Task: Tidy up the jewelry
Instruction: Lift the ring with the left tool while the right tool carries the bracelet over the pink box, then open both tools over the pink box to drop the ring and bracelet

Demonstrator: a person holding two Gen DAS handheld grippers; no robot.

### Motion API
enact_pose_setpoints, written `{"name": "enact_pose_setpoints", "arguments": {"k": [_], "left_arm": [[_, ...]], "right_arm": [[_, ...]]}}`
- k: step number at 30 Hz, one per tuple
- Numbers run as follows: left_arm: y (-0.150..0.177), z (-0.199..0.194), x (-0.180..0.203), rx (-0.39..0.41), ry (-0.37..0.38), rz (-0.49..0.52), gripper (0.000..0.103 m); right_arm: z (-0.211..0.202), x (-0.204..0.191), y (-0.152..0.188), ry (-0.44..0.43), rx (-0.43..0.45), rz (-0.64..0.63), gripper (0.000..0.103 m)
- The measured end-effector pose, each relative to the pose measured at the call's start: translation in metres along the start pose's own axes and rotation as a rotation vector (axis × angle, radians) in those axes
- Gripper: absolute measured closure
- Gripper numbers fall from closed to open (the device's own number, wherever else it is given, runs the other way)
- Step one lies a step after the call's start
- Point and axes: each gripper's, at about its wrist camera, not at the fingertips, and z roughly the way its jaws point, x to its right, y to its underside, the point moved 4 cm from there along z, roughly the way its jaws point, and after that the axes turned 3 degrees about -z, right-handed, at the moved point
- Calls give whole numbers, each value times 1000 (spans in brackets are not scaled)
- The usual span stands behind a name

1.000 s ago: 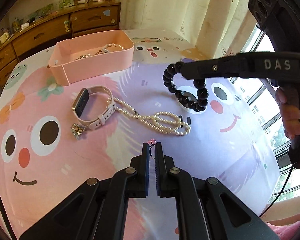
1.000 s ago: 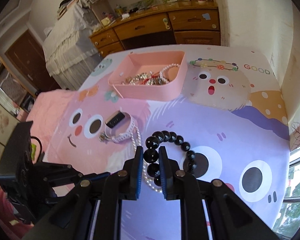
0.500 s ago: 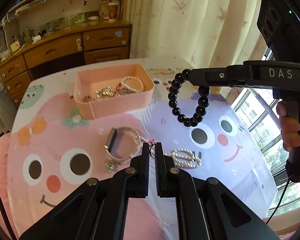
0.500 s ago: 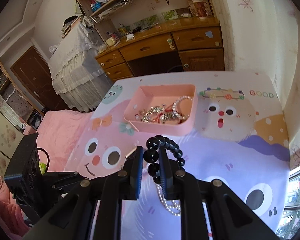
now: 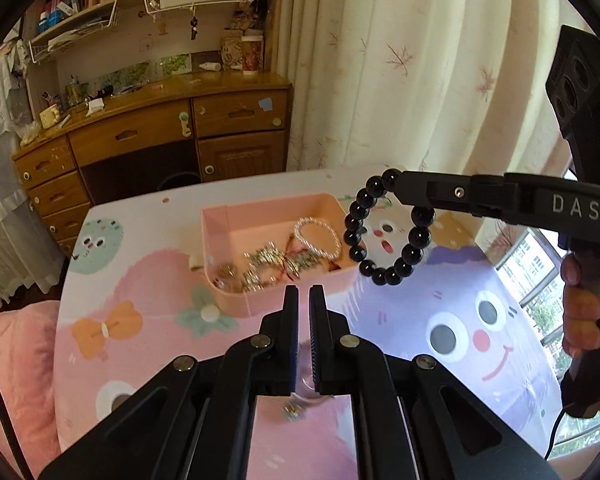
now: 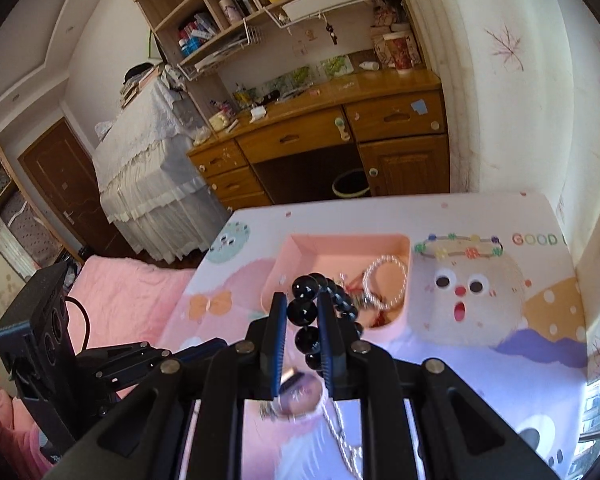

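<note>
Both wrist cameras look steeply down along their fingers, from close range; ahead of each lies the pink tray [image 5: 236, 216] [image 6: 388, 240], with probably the same desk [image 5: 236, 96] [image 6: 380, 92] beyond.

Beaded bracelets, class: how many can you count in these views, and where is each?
2. The black bead bracelet hangs from the right gripper; a pearl bracelet lies in the pink tray. Others may be hidden.
</note>
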Motion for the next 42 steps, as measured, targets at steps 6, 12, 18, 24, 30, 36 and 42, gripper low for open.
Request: {"name": "enact_pose_setpoints", "arguments": {"k": [6,12,18,24,30,36,42], "left_arm": [[-27,11,-21,30,10,-22,100],[-45,24,-40,22,11,-39,100],[-51,32,-59,-13,50,-112,100],[-45,43,-66,-73,63,-106,87],[-44,43,-69,-88,51,-115,49],[-38,42,-66,-111,24,-79,36],[-21,40,-64,-152,10,-72,28]], "right_arm": [[11,-4,-18,-1,52,21,88],[27,-4,-32,27,80,28,88],[40,5,-41,67,99,73,88],[51,9,-40,121,71,84,83],[53,9,-32,156,46,82,59],[50,10,-14,210,6,83,58],[41,12,15,239,-51,75,58]]}}
